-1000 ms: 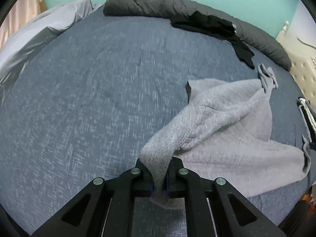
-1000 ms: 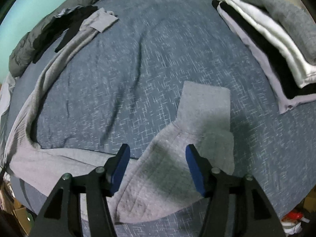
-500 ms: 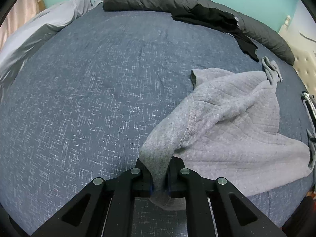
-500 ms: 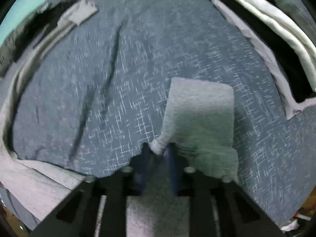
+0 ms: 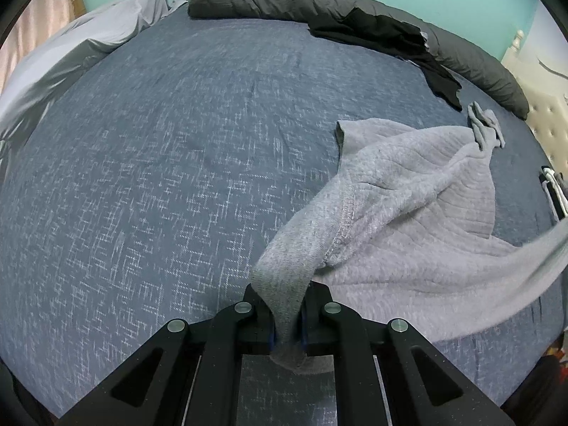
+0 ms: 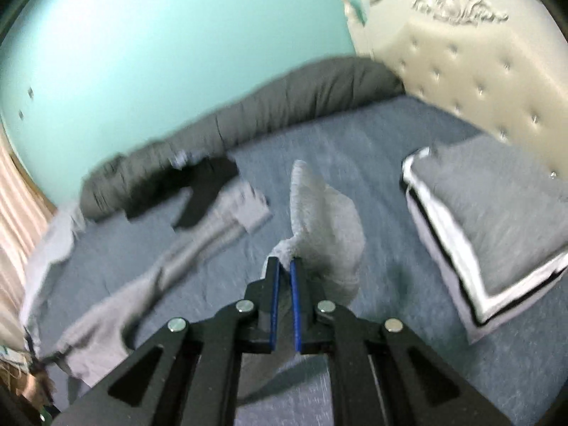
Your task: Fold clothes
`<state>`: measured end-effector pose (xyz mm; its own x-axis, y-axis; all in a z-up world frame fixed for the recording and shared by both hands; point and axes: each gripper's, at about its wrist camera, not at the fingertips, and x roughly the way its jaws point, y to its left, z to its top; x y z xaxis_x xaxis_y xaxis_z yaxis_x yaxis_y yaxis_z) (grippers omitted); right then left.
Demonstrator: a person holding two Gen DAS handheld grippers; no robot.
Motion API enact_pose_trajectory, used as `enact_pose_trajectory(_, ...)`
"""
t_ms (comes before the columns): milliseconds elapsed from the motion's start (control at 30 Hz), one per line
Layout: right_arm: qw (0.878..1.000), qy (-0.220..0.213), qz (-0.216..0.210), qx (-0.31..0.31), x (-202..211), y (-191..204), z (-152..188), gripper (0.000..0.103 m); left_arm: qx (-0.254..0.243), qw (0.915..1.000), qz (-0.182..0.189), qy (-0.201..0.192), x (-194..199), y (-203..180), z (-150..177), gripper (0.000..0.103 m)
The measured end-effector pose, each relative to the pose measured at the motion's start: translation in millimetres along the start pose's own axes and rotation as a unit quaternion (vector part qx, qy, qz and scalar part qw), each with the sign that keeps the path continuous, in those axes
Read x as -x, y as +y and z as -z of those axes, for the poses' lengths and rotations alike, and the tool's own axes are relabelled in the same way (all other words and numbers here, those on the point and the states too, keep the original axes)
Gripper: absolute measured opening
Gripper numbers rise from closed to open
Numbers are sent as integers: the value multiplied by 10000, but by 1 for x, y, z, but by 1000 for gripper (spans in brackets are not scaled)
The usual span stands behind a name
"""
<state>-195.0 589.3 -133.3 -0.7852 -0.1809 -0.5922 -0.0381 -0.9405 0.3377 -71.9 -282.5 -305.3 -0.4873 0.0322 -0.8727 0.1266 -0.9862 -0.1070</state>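
Grey sweater [image 5: 419,191] on the bed [image 5: 177,177]: right gripper [image 6: 284,266], newly clamped on its cuff, has lifted; left gripper [image 5: 285,319] still pinches the hem, ready for folding.

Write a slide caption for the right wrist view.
Right gripper pinches a grey garment's cuff above the blue bed, folded pile alongside.

We see dark grey duvet [image 5: 372,10] rolled along far bed edge, tufted cream headboard [image 6: 472,64] right, teal wall [image 6: 159,42] behind.
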Motion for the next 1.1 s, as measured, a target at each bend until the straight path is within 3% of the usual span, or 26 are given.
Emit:
enact_pose_trajectory(133,9996,-255,-119,-85,22,-23,-4,6,21,10000,18,55,0,-2,6,11)
enact_pose_trajectory(267,9997,203,103,-52,10,-58,33,6,58,9999,36,116,-2,-5,14,11)
enact_pose_trajectory(433,9925,1092,520,-174,-20,-109,112,6,105,9997,23,219,-6,-10,25,11)
enact_pose_trajectory(567,9867,1375,600,-625,-23,-152,160,6,105,9996,-29,268,-7,-15,28,11)
enact_pose_trajectory(933,9756,1828,780,-929,-1,-183,198,7,245,9992,-120,282,-5,-19,23,11)
enact_pose_trajectory(1033,9804,1436,714,-1146,17,-190,192,9,231,9992,-120,293,-5,-19,27,11)
enact_pose_trajectory(1100,9827,1055,634,-1384,28,-193,182,31,248,9992,-117,297,-6,-19,27,11)
